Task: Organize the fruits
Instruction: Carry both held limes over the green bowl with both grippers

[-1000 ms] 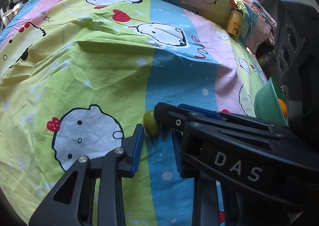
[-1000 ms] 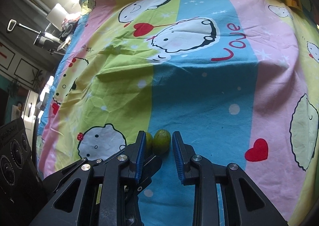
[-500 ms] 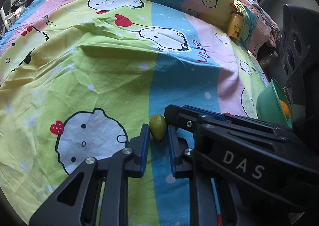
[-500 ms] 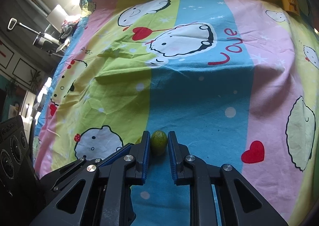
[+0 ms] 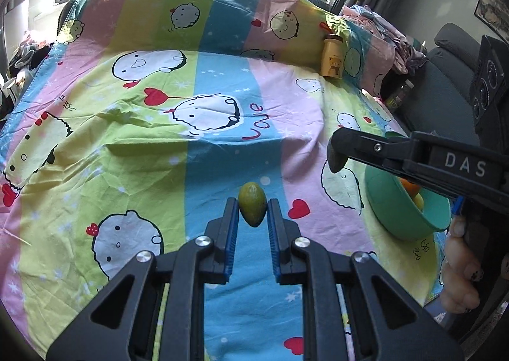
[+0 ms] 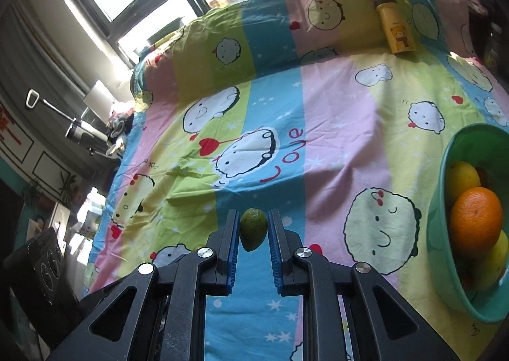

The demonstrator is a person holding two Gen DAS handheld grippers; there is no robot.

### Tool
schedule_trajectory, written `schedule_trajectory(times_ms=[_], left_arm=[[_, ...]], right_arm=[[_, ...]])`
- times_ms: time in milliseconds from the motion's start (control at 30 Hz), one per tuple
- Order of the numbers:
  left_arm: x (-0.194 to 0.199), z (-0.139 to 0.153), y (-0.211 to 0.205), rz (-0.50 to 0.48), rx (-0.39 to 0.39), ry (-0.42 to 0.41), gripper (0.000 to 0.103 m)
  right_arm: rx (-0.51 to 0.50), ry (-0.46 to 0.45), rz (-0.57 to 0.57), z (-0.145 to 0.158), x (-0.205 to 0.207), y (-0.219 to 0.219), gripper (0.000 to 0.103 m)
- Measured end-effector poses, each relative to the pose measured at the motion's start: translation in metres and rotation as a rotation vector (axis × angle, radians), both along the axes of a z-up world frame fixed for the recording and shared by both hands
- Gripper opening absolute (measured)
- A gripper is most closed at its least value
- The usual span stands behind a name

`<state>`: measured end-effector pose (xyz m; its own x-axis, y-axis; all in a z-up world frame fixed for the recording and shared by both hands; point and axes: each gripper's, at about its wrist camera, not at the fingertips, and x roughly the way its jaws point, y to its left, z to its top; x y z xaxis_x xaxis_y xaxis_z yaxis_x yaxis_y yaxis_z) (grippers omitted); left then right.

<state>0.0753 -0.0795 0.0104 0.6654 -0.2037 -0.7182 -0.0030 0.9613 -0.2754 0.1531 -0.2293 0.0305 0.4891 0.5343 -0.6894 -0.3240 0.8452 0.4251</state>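
Observation:
In the left wrist view my left gripper (image 5: pixel 253 204) is shut on a small green oval fruit (image 5: pixel 252 210), held clear above the striped cartoon bedsheet (image 5: pixel 159 154). The right wrist view has my right gripper (image 6: pixel 253 218) shut on a second small green fruit (image 6: pixel 253 230), also off the sheet. The right gripper's black fingers (image 5: pixel 366 144) reach in from the right of the left wrist view, above the rim of a teal bowl (image 5: pixel 400 224), with that fruit dark at their tip. The teal bowl (image 6: pixel 443 170) holds an orange (image 6: pixel 475 222) and yellow lemons (image 6: pixel 463 181).
A yellow bottle with a bear picture (image 5: pixel 331 57) stands at the far side of the bed, against the raised bedding. A person's hand (image 5: pixel 458 268) grips the right gripper's handle. Windows lie beyond the bed, a dark chair (image 5: pixel 445 84) to the right, and shelves with clutter (image 6: pixel 89 138) to the left.
Both grippers have shut on the two green fruits that lay side by side and lifted them off the sheet. The right gripper has swung right, over towards the bowl.

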Motion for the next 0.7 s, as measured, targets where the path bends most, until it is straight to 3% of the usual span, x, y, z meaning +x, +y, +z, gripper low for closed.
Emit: schedule_trajectory(times_ms=[333, 700], left_arm=[[0.016, 0.045, -0.07, -0.121, 0.002, -0.098, 0.018], [0.046, 0.057, -0.156, -0.274, -0.016, -0.117, 0.018]], right_arm=[[0.07, -0.085, -0.232, 0.028, -0.01, -0.102, 0.02], [0.123, -0.06, -0.446, 0.017, -0.012, -0.189, 0.02]])
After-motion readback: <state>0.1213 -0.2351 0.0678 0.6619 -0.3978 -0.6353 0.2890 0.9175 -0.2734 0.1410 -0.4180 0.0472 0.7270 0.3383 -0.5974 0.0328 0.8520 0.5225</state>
